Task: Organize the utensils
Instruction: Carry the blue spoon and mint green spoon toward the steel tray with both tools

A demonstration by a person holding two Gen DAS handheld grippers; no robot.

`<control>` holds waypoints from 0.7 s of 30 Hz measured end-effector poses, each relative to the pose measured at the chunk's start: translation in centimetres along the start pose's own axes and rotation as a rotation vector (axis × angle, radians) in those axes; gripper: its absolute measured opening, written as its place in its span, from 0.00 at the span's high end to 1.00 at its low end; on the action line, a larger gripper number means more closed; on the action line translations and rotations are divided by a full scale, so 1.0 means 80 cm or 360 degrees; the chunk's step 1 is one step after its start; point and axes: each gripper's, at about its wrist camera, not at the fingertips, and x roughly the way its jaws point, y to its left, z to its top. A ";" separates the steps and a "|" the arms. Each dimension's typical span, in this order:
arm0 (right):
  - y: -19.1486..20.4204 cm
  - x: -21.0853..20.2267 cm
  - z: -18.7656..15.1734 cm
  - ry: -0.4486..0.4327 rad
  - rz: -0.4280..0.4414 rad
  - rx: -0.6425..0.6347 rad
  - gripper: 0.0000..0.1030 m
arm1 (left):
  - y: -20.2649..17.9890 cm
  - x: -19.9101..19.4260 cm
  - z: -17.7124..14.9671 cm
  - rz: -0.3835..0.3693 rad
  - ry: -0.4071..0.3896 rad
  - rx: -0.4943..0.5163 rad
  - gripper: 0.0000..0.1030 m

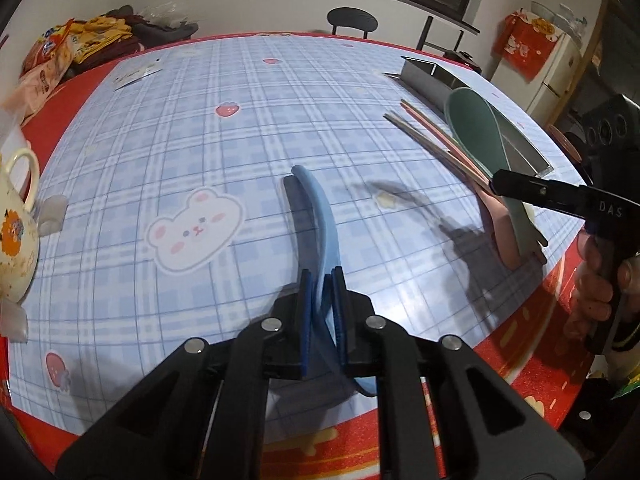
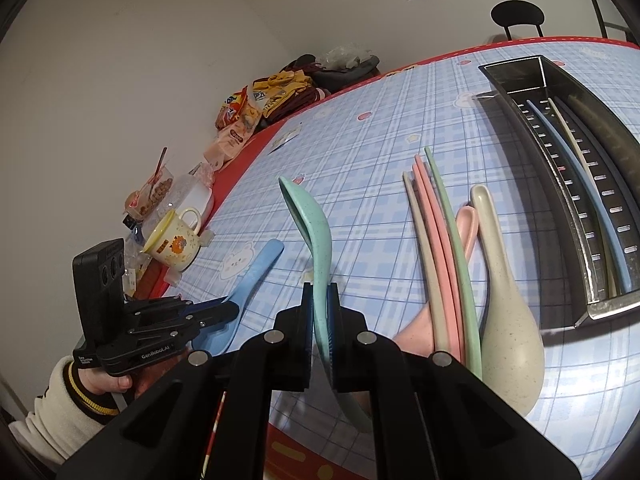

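Two wrist cameras, low and close over the checked tablecloth (image 1: pixel 248 92).
The left wrist view looks forward and down along its own fingers toward the far wall, the right gripper (image 1: pixel 498 182) at its right edge; the right wrist view faces likewise, catching the left gripper (image 2: pixel 224 310) at lower left, and both seemingly share the metal tray (image 2: pixel 516 70).
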 end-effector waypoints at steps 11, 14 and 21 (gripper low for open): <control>-0.009 -0.010 -0.003 -0.0091 0.0015 0.0013 0.93 | -0.014 0.016 0.012 -0.0103 -0.0013 0.0030 0.85; -0.010 -0.012 -0.003 -0.0108 0.0011 0.0003 0.93 | -0.019 0.019 0.014 -0.0123 -0.0011 0.0044 0.85; -0.004 -0.014 -0.009 -0.0147 0.0002 -0.0049 0.93 | -0.022 0.017 0.007 -0.0090 -0.0095 0.0018 0.88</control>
